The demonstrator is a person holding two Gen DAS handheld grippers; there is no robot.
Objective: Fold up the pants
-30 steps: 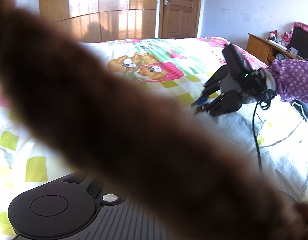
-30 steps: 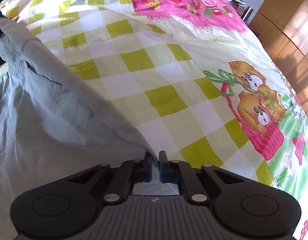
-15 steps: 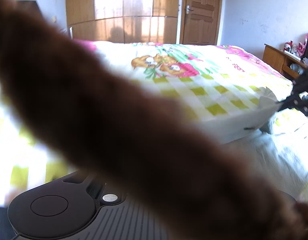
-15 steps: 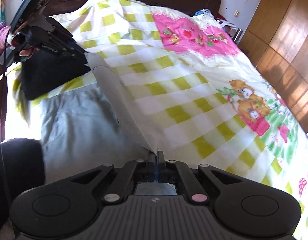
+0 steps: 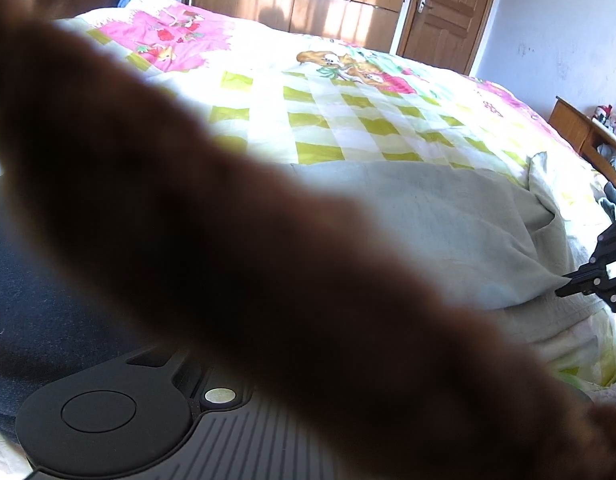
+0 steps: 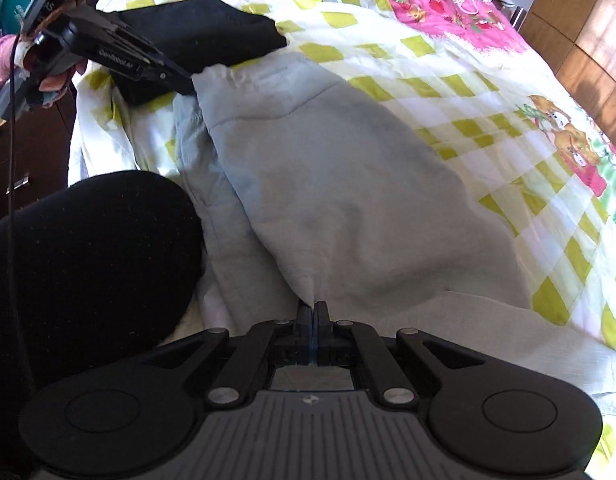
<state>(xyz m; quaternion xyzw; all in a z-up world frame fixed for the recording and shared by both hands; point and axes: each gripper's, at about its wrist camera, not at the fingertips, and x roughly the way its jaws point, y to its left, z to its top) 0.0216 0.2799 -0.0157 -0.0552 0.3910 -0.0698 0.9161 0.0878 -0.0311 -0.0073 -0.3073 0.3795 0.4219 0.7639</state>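
**Trainee:** Since half a second ago, what has moved?

**Coach:** Both of your grippers have come down and carried the raised edge of the grey pants (image 6: 328,168) across. Before, that edge stood up like a ridge between your hands; now the cloth lies spread on the checked bedspread (image 6: 488,92), doubled over itself, with another layer of it showing along the left edge. I read that as the lengthwise fold landing, one half over the other.

**Trainee:** Am I holding it at both ends?

**Coach:** Your right gripper (image 6: 311,308) has its fingers pinched together on a tuck of grey fabric at the near end. Your left gripper (image 6: 186,86) is at the far corner, its tip touching the cloth. It looks clamped there, but I cannot tell for certain, and the left wrist view is mostly covered by a blurred brown shape (image 5: 228,240).

**Trainee:** Which way do the pants run?

**Coach:** Their long axis runs from one gripper to the other, close to your side of the bed. A curved seam crosses the cloth near your left gripper. I cannot say which end is the waistband.

**Trainee:** And the dark things nearby?

**Coach:** A black folded item (image 6: 196,28) lies behind your left gripper, just beside the pants' far corner.
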